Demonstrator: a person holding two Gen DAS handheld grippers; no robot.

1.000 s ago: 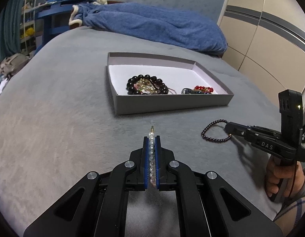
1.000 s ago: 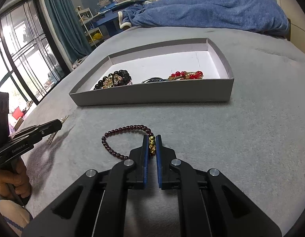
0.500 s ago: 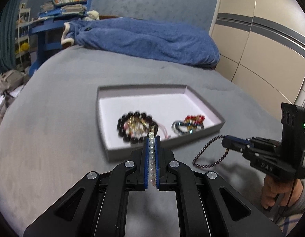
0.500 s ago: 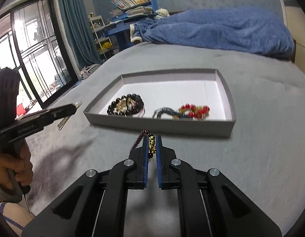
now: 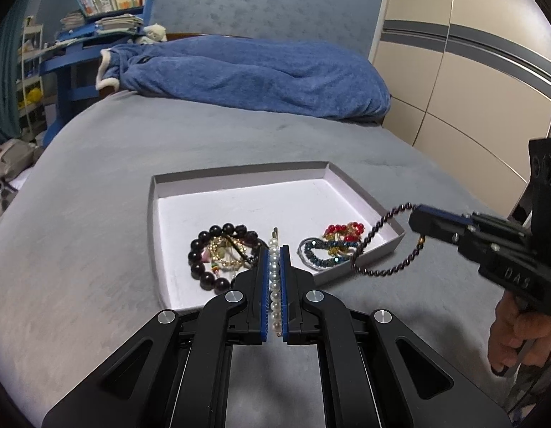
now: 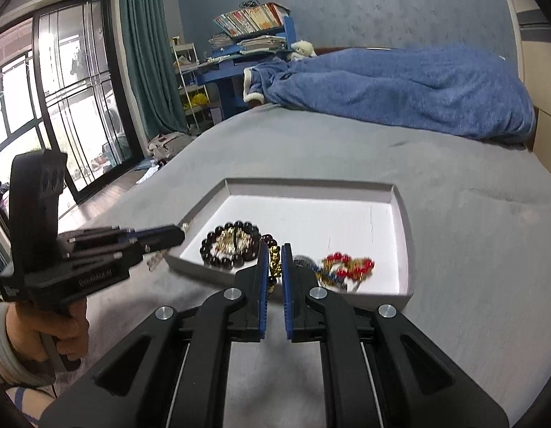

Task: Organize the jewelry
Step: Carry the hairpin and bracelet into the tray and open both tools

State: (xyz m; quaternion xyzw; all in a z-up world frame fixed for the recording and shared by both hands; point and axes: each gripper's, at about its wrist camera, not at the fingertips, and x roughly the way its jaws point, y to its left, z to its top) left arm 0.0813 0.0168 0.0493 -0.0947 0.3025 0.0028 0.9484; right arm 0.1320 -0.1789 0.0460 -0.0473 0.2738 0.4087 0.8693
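A shallow grey box [image 5: 368, 196] [image 6: 403, 214] with a white floor lies on the grey bed. In it lie a black bead bracelet with gold pieces [image 5: 204, 246] [image 6: 218, 239] and a red and blue bead tangle [image 5: 332, 239] [image 6: 346, 267]. My left gripper [image 5: 274, 249] is shut on a pearl hair clip [image 5: 274, 278], held above the box's near edge. My right gripper [image 6: 274, 253] [image 5: 414, 219] is shut on a dark purple bead bracelet [image 5: 386, 267], gripping its gold charm [image 6: 274, 260]; the loop hangs over the box's near right corner.
A crumpled blue blanket [image 5: 257, 75] [image 6: 400, 89] lies at the bed's far end. A blue desk with books [image 5: 108, 10] [image 6: 250, 25] stands behind it. Wardrobe panels [image 5: 471, 82] rise at the right, a glass door [image 6: 61, 89] at the left.
Both grippers have lifted off the bed and moved forward over the box's near edge, each still holding its piece. The purple bracelet now hangs in the air.
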